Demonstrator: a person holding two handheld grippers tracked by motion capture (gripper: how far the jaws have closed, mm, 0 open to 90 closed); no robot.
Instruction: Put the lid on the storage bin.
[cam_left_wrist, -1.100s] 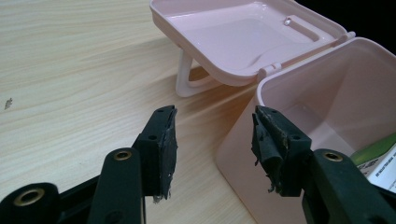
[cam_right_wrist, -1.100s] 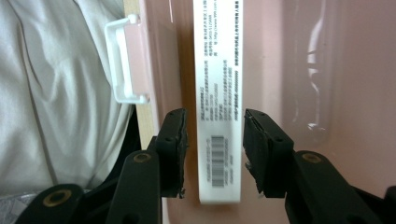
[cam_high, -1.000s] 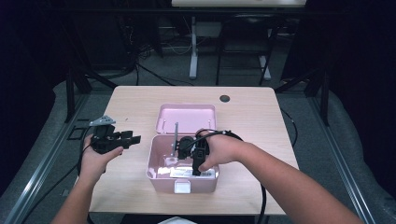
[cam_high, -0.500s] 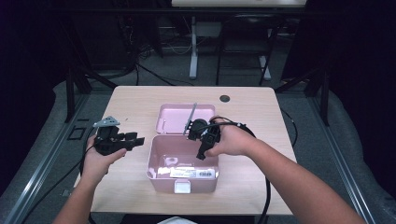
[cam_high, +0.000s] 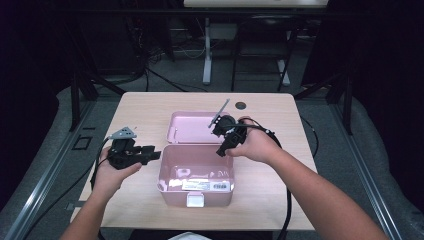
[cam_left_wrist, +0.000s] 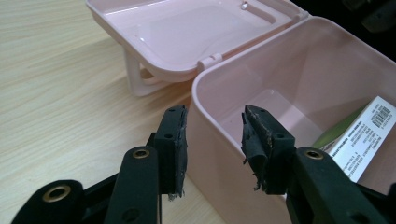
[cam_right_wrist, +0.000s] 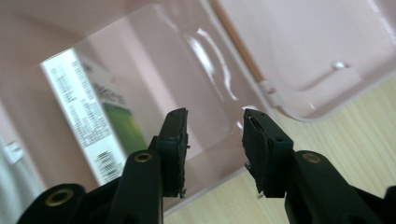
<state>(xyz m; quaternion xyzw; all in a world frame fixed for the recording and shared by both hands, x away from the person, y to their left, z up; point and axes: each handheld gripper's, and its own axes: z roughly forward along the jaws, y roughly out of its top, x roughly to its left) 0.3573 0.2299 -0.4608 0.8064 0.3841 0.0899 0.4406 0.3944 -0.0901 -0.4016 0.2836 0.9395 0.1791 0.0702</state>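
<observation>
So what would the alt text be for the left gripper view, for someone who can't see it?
Two black padded jaws of the left gripper straddle the near wall of an open pale pink plastic box, one pad outside, one inside, having just been closing. A white and green printed packet lies inside; the hinged pink lid rests open on the light wooden table.

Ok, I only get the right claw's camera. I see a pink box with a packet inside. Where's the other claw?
Observer: The left claw is at the pink box's left wall, with one jaw outside and one inside. Its jaws have just been closing with the wall between them.
Operator: Is there other stuff on the table?
Observer: A small dark round thing lies near the far edge of the table, behind the lid.
Operator: Does the box have a clasp?
Observer: Yes, a white latch on its front wall, facing the person.
</observation>
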